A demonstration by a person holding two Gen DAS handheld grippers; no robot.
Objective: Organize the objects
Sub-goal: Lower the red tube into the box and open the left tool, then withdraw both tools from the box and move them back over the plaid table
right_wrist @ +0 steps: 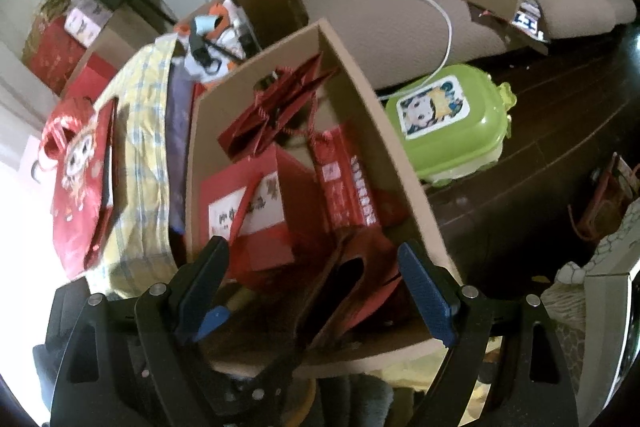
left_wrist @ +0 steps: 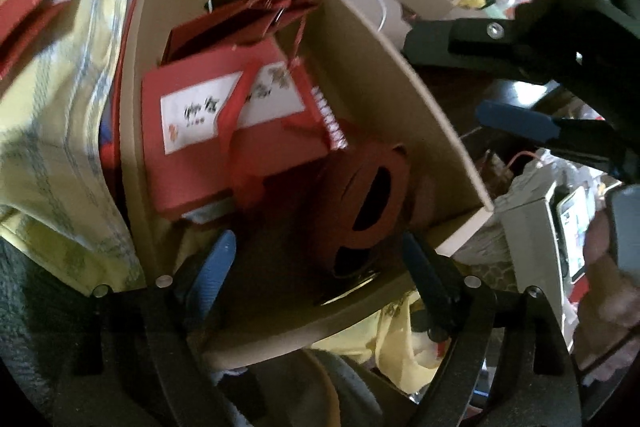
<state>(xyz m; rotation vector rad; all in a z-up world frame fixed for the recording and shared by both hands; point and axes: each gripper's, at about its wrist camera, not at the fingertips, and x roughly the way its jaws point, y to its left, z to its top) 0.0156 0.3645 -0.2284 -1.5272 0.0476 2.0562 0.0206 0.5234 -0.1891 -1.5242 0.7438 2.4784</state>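
**Box mostly filled, clutter left outside**

A cardboard box [left_wrist: 352, 75] is seen at the centre of both wrist views, and it is already packed with red items. A red gift box with a white label [left_wrist: 192, 131] lies at centre left of the left wrist view, red paper bags with cord handles [left_wrist: 276, 11] stand at the box's far end, and a dark red die-cut bag [left_wrist: 360, 195] rests at lower centre, just above the left gripper [left_wrist: 316, 267]. That gripper's jaws are spread wide over the box's near edge, with nothing pressed between the pads. The right gripper [right_wrist: 316, 279] is likewise held with its jaws apart above the near end of the box; the dark red bag lies between its fingers, but no grip on it can be made out.

The task is judged to be well advanced but unfinished. Outside the box, a red cartoon bag [right_wrist: 76, 179] and a yellow checked cloth [right_wrist: 136, 131] remain at the left of the right wrist view, and a green plastic case [right_wrist: 452, 123] sits on the floor at the right.
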